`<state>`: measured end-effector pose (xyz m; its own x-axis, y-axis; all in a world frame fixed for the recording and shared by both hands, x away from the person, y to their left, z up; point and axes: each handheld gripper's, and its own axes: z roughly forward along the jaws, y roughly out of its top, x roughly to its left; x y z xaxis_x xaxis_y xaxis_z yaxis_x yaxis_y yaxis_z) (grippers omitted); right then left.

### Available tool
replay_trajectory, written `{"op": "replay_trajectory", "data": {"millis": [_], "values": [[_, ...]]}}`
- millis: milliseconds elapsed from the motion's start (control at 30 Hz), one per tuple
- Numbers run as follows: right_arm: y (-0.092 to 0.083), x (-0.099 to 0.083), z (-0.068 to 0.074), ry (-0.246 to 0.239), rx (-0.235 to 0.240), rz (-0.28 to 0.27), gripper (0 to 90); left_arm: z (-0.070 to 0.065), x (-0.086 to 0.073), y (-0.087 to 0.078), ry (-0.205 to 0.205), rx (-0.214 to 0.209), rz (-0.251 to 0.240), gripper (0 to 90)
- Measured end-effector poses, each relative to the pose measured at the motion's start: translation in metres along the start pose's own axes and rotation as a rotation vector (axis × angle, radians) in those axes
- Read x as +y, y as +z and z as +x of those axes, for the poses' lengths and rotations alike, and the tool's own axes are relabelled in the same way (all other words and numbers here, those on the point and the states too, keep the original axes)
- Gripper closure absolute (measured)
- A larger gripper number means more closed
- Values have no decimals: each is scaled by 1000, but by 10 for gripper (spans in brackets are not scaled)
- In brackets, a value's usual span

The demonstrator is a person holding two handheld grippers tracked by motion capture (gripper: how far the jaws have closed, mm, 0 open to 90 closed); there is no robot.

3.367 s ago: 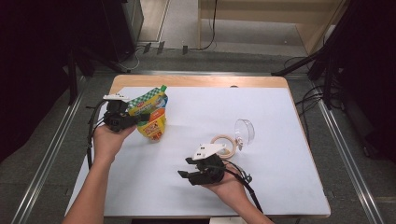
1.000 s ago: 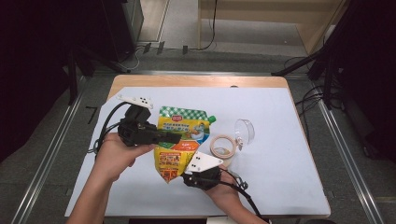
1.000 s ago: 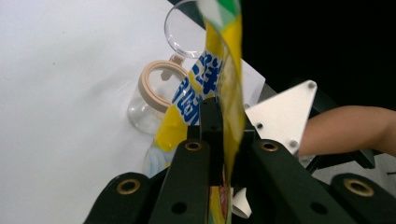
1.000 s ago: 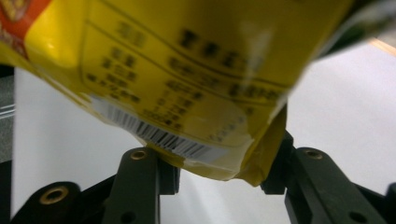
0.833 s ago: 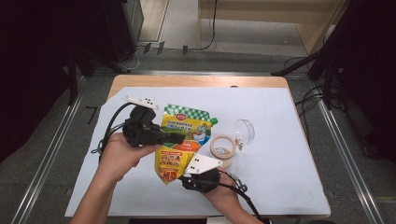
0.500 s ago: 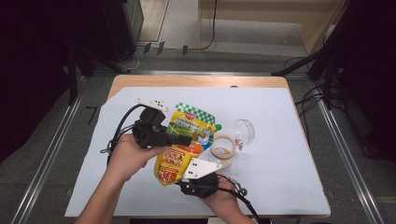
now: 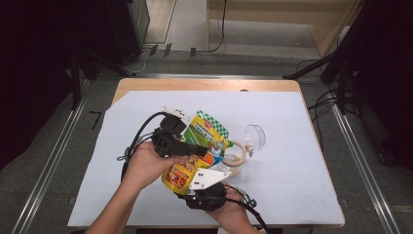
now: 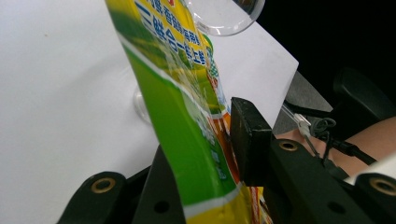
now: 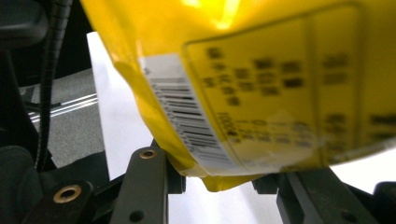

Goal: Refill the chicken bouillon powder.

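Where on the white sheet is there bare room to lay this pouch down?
Bare patches: the white sheet right of the clear plastic cup, and its far strip toward the wooden table edge. Crowded: the middle, where the yellow-green snack pouch, beige tape roll and both grippers bunch together.

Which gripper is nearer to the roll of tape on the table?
Right. The right gripper sits just below-left of the tape roll, at the yellow pouch's bottom corner. The left gripper is farther left, across the pouch.
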<state>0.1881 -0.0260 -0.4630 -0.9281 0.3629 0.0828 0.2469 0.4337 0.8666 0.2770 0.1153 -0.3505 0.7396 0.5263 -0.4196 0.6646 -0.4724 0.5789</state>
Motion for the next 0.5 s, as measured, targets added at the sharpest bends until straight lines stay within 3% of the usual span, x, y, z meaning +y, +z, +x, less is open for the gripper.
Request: {"op": "replay_trajectory", "data": {"millis": [200, 333, 500], "values": [[-2, 4, 1, 27, 32, -14, 643, 3, 4, 9, -59, -4, 18, 707], [-3, 5, -3, 39, 38, -21, 643, 4, 6, 12, -56, 2, 16, 658], [-3, 8, -7, 56, 42, -15, 639, 6, 14, 18, -71, 7, 46, 657]]}}
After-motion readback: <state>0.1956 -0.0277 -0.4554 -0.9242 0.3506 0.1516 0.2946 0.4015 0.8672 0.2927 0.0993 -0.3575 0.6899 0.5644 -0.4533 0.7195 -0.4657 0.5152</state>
